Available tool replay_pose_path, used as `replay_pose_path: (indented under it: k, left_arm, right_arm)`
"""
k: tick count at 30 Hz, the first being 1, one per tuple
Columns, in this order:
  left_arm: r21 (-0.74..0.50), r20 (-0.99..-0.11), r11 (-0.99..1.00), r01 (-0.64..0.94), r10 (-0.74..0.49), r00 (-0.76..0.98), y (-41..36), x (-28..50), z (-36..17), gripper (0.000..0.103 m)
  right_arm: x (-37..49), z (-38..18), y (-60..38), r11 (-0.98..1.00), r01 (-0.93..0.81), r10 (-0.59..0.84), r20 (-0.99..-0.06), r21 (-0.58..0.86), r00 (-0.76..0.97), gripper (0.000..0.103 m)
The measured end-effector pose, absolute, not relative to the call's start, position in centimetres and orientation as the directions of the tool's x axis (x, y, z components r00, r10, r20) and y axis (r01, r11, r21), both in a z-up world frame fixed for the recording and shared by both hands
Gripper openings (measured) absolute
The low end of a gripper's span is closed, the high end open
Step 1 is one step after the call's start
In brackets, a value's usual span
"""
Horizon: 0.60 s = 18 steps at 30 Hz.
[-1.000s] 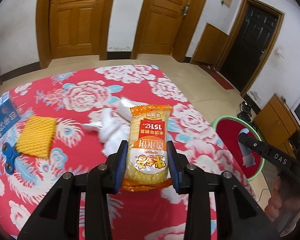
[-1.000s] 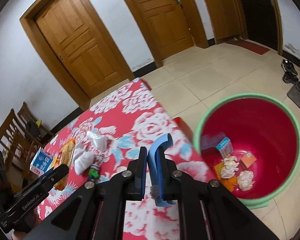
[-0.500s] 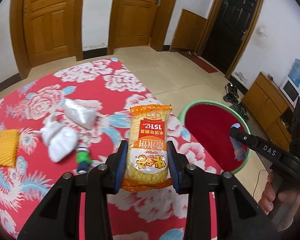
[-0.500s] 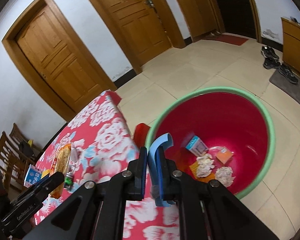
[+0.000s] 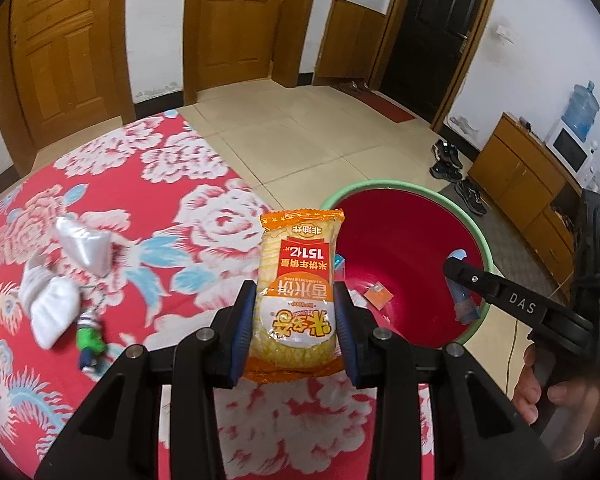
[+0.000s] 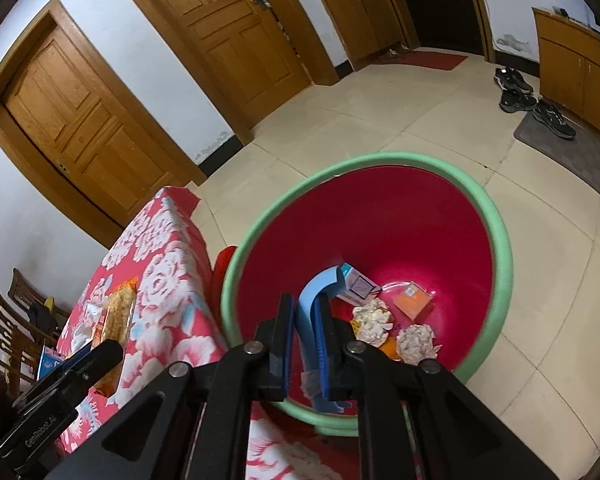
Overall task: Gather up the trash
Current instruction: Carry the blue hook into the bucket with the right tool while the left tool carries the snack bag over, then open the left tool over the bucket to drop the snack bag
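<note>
Orange-and-yellow crinkly film: the rice cracker packet point(image 5: 296, 288) is sitting upright between the pads of the left claw point(image 5: 295, 328), which is clamped on its lower half. The packet is hanging over the near edge of the counter point(image 5: 148, 184), just short of the green rim of the red bin point(image 5: 404, 248). From the right wrist view the same packet point(image 6: 116, 312) is showing off to the left, not yet above the bin point(image 6: 380, 216).

The right claw point(image 6: 306, 344) is pinching a curved light-blue foam-like strip point(image 6: 314, 300), jaws nearly together on it, and is poised directly over the bin's mouth. Inside, a small box point(image 6: 358, 286), an orange card point(image 6: 414, 300) and crumpled paper wads point(image 6: 374, 320) are lying at the bottom.

Judgement: the step in hand is dropping both pieces. The right claw looks well placed; opening it there should let the strip fall clear of the rim. The left claw needs carrying further right until the packet's whole length is over the red interior, since the packet is tall and light and could tip back onto the counter or catch the rim. Releasing low and with the packet pointing down into the bin would help.

Further out on the floral cloth, a clear plastic bag point(image 5: 84, 244), white crumpled tissue point(image 5: 50, 304) and a small green toy point(image 5: 90, 340) are waiting.
</note>
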<state>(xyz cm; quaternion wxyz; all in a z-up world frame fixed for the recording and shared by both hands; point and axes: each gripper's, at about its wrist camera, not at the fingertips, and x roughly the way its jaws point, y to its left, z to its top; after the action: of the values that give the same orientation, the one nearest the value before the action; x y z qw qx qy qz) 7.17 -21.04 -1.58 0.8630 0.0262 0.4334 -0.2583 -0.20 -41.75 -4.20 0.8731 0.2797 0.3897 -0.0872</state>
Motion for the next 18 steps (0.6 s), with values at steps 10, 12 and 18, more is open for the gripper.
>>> replay_pose_path:
  k: [10, 12, 18]
  left_arm:
    - [-0.173, -0.776, 0.844, 0.508, -0.434, 0.457, -23.8, 7.5, -2.5, 0.038]
    - [-0.172, -0.779, 0.841, 0.514, -0.435, 0.452, -24.2, 7.7, -2.7, 0.038]
    - [-0.174, -0.786, 0.830, 0.530, -0.442, 0.434, -25.6, 7.9, -3.0, 0.038]
  right_arm:
    - [-0.5, -4.6, -43.5, 0.812, 0.404, 0.041, -0.731, 0.422, 0.681, 0.030]
    - [-0.5, -4.6, -43.7, 0.811, 0.405, 0.038, -0.729, 0.422, 0.683, 0.032]
    - [-0.7, -4.5, -44.1, 0.806, 0.408, 0.039, -0.727, 0.428, 0.686, 0.034]
